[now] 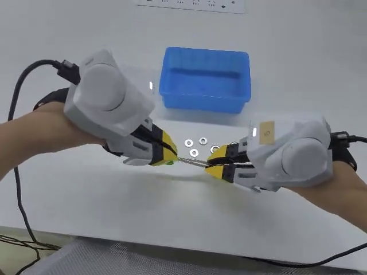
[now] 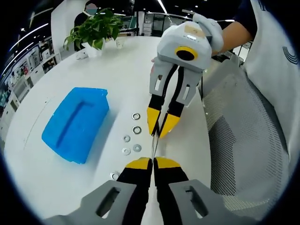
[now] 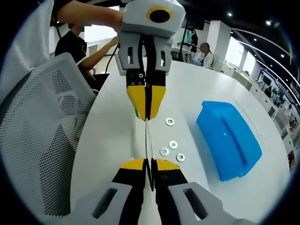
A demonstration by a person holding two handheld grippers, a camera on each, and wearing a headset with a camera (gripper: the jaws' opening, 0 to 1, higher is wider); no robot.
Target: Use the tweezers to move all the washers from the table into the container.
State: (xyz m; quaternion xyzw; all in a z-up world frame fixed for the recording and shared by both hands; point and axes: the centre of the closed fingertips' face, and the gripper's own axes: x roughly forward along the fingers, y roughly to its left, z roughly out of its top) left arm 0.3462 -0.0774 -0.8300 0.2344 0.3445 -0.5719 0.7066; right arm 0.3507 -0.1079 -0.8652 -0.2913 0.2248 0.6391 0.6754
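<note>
Washers (image 1: pixel 194 153): tiny, flat, light, slippery; pinch across rim. Tweezers (image 1: pixel 192 162) thin, springy, likely twist easily. Left gripper (image 1: pixel 170 153) and right gripper (image 1: pixel 212 166) jaws clamped on opposite ends.

A white table (image 1: pixel 86 195) is seen, and a blue plastic container (image 1: pixel 206 103) is set on it, open side up. Several small metal washers (image 1: pixel 194 153) are scattered flat on the tabletop just in front of the container. Beyond the container, what looks like a white power strip (image 1: pixel 195 4) is laid. A potted green plant (image 2: pixel 93 33) is stood well apart from the container.
</note>
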